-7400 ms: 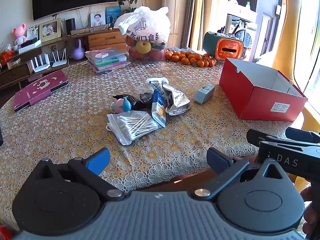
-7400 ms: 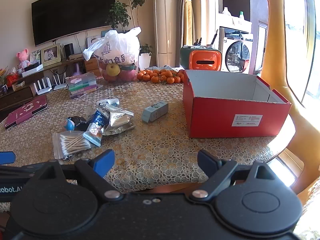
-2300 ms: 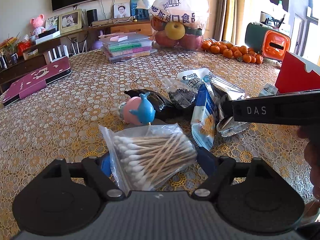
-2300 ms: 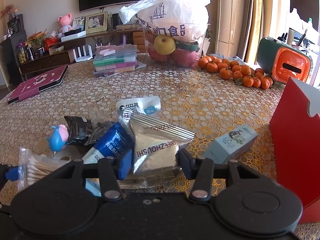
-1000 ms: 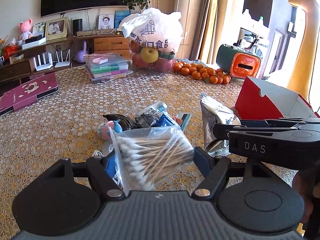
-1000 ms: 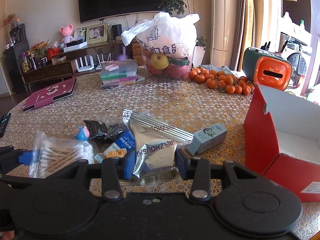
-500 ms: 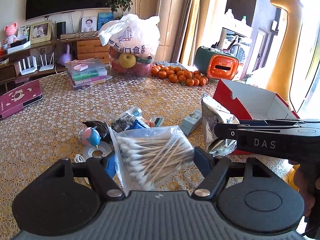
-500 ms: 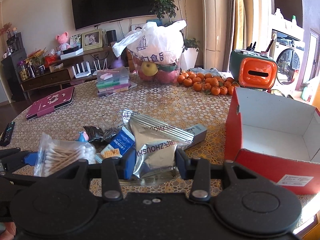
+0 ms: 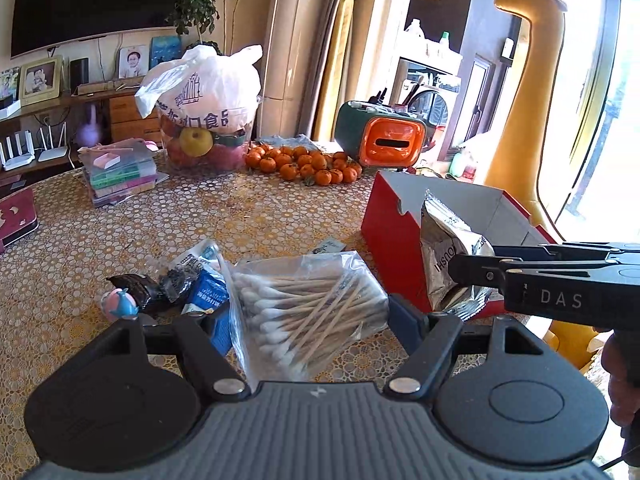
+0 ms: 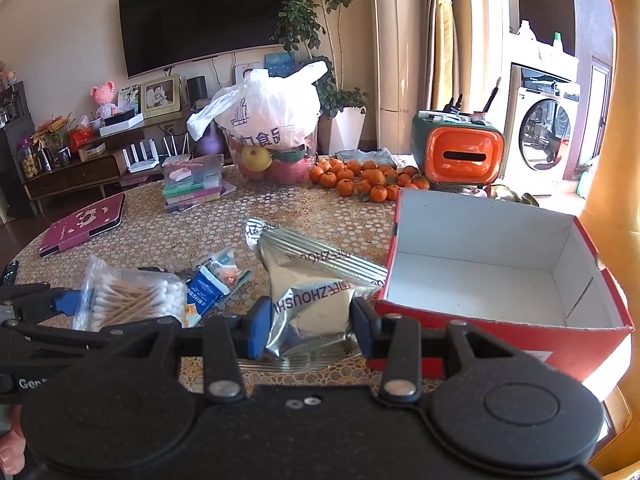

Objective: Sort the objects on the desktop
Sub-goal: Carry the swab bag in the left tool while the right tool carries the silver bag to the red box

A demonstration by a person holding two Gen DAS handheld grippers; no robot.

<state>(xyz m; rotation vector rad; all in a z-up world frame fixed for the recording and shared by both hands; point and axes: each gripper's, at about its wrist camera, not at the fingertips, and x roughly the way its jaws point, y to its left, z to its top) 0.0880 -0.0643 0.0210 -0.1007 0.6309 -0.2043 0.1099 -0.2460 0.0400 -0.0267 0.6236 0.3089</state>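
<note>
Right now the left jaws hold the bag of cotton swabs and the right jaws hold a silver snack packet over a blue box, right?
Almost. The box is red, not blue, as the right wrist view shows. The bag of cotton swabs and the silver snack packet are held as you say.

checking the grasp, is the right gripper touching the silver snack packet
Touching. The right wrist view shows the right gripper with both pads pressed against the silver snack packet.

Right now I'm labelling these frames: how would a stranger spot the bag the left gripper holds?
Find the red box. Beside it, the left gripper holds a clear bag of cotton swabs. Unlike the silver foil packet nearby, it shows wooden sticks.
</note>
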